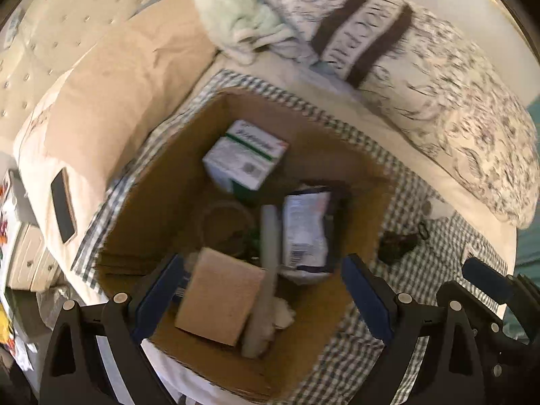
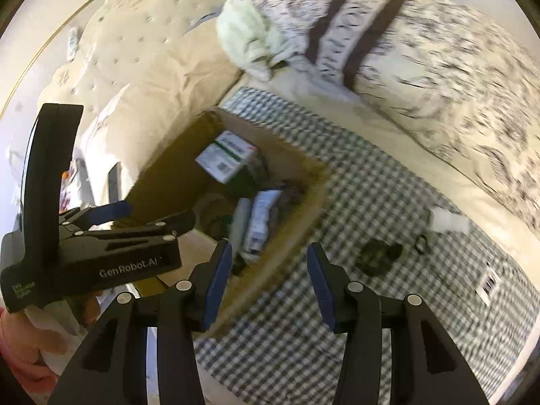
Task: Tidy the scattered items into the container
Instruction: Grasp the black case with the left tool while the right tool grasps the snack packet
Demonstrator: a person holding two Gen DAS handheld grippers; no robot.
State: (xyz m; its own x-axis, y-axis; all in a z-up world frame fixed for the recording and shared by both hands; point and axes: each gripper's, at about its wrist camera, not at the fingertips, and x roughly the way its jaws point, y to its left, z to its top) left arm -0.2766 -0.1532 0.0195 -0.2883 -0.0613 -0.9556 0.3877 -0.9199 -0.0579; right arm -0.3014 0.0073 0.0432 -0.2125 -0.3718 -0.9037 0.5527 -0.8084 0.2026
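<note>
A big patterned pillow lay on the bed by a fluffy pale green cloth. A checked sheet covered the bed. A phone lay on a tan pillow.

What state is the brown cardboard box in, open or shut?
Open. The cardboard box has no lid on top, and the white carton lies visible inside it.

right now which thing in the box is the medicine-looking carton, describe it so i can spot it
Find the open cardboard box on the checked cloth on the bed. The carton lies at its far end, tilted. It is the only white box with a green stripe; its neighbours are a plain brown box and a crinkled white pouch.
</note>
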